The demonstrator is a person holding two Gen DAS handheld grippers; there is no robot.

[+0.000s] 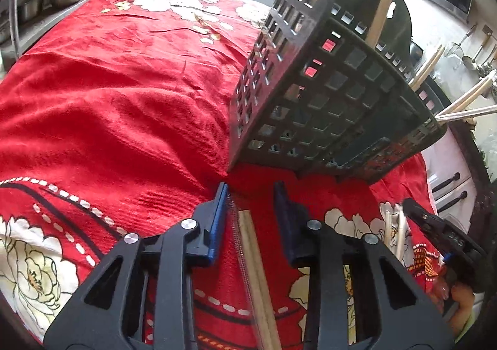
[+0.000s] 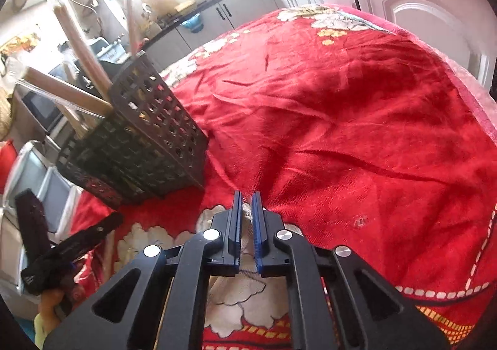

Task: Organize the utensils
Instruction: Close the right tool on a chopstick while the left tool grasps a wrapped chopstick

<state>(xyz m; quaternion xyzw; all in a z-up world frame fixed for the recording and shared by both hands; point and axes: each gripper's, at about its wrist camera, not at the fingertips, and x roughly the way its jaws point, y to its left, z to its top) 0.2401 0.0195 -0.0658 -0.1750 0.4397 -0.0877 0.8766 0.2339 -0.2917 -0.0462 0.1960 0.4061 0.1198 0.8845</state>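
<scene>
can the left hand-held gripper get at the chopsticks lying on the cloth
Probably yes: the chopsticks already lie between the open fingers of the left hand-held gripper, nothing covers them, and the basket stands beyond.

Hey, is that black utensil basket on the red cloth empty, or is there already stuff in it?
Not empty. Several wooden handles stick up out of the black basket, which stands on the red cloth.

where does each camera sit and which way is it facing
Left wrist: sits on the left gripper, facing down over wooden chopsticks lying between its fingers on the red floral cloth; the right gripper shows at right.
Right wrist: sits on the right gripper, facing down at the cloth; the left gripper and a hand show at left.
Shared: the black perforated plastic basket holding wooden handles.
</scene>
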